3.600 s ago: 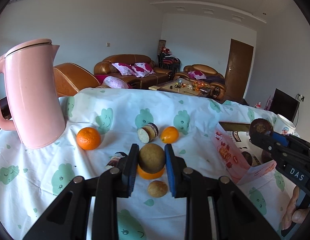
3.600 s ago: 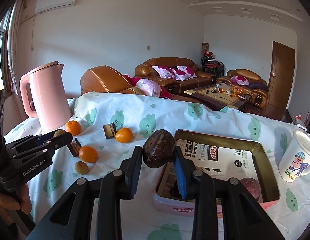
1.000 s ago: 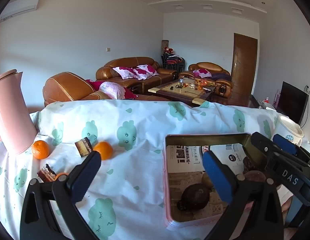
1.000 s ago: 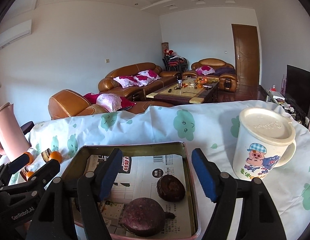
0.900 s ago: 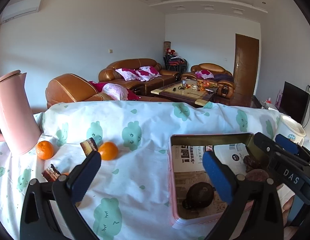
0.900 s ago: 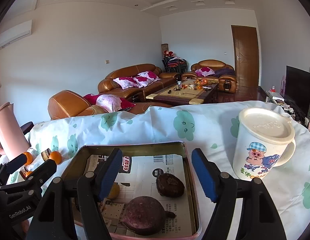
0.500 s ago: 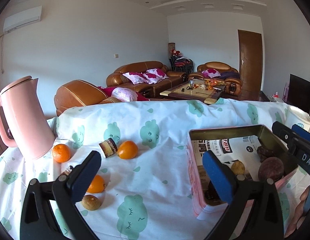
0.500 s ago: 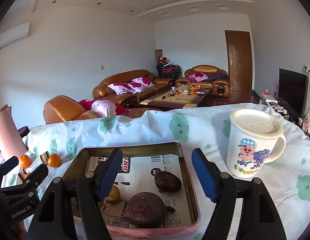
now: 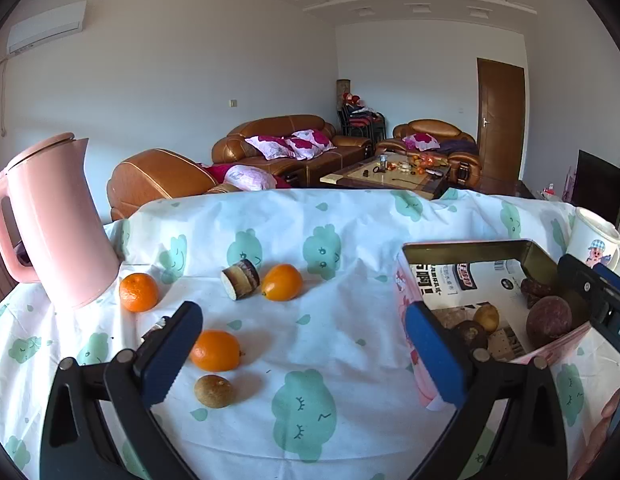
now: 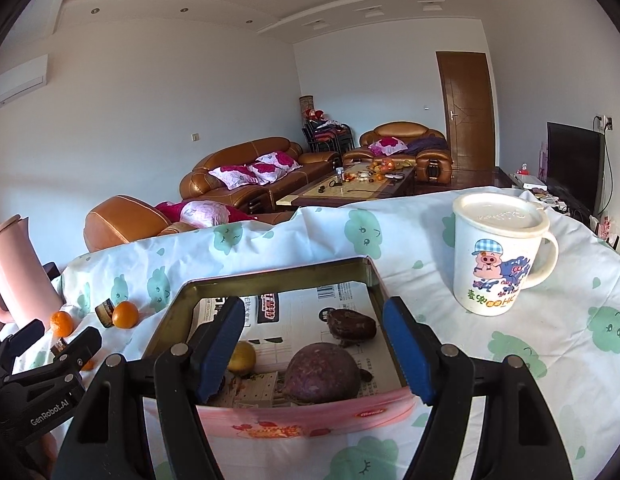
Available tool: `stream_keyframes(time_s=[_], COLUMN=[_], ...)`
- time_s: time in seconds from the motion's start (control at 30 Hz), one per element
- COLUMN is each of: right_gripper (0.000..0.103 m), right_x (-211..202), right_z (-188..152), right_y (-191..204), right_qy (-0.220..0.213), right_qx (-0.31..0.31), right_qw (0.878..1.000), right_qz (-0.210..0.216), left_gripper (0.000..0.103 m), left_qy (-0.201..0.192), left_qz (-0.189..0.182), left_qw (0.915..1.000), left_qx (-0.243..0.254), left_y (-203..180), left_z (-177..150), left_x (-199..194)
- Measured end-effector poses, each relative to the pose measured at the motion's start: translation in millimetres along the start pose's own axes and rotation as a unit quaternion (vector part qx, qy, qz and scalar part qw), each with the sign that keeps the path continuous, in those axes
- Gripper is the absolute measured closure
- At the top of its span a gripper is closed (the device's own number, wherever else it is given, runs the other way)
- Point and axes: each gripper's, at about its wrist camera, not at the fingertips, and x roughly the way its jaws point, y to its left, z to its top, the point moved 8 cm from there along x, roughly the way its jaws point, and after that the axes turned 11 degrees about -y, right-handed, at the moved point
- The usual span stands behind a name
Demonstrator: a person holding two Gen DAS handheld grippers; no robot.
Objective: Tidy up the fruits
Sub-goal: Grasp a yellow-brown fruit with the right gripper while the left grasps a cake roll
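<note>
White walls, brown leather sofas [image 9: 288,142] around a cluttered coffee table [image 9: 383,172], wooden door [image 9: 501,118], probably daylight.

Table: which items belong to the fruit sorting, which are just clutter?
Job:
tin
fruits in tin
three oranges
brown fruit

Clutter:
kettle
mug
cake piece

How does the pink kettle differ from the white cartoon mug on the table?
The pink kettle is tall, plain and stands far left beside an orange; the white mug is shorter, printed with a cartoon pig, and stands right of the tin. Both are upright, lidded and have handles.
</note>
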Motion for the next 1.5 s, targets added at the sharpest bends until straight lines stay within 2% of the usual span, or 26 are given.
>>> stream_keyframes(time_s=[0.3,0.6,0.8,0.93,1.13,1.23,1.3,1.4,1.43,1.5], right_gripper=[0.03,0.03,0.03,0.03,0.032,0.038,0.053,0.061,0.062,0.071], right_x=[-8,-5,-4,0,3,8,13,20,19,18], right_z=[-17,-34,-47,-59,-90,-102,-107,-118,-117,-117], right_y=[62,129,167,193,240,260,267,271,270,268], right_qy=[0.02,0.045,0.071,0.101,0.174,0.197,0.21,0.238,0.237,0.238], right_qx=[-0.018,-0.033,-0.056,-0.07,-0.094,-0.116,-0.123,-0.127,-0.124,-0.122], right_qw=[0.999,0.994,0.987,0.978,0.952,0.943,0.941,0.934,0.935,0.934], right_qz=[0.047,0.096,0.134,0.166,0.232,0.241,0.237,0.234,0.234,0.238], left_gripper=[0.0,0.0,0.0,0.0,0.0,0.0,0.001,0.001,0.001,0.001], left_qy=[0.005,0.025,0.038,0.053,0.064,0.072,0.077,0.08,0.081,0.082], left_qz=[0.014,0.049,0.113,0.145,0.157,0.151,0.145,0.136,0.132,0.121], left_qw=[0.9998,0.9978,0.9909,0.9836,0.9798,0.9805,0.9819,0.9842,0.9851,0.9871], left_qx=[-0.009,-0.037,-0.063,-0.093,-0.106,-0.102,-0.094,-0.08,-0.075,-0.066], left_y=[40,106,173,210,232,229,226,219,216,210], left_z=[-4,-10,-9,-12,-15,-18,-18,-18,-19,-19], left_x=[-1,6,9,9,9,12,13,15,16,18])
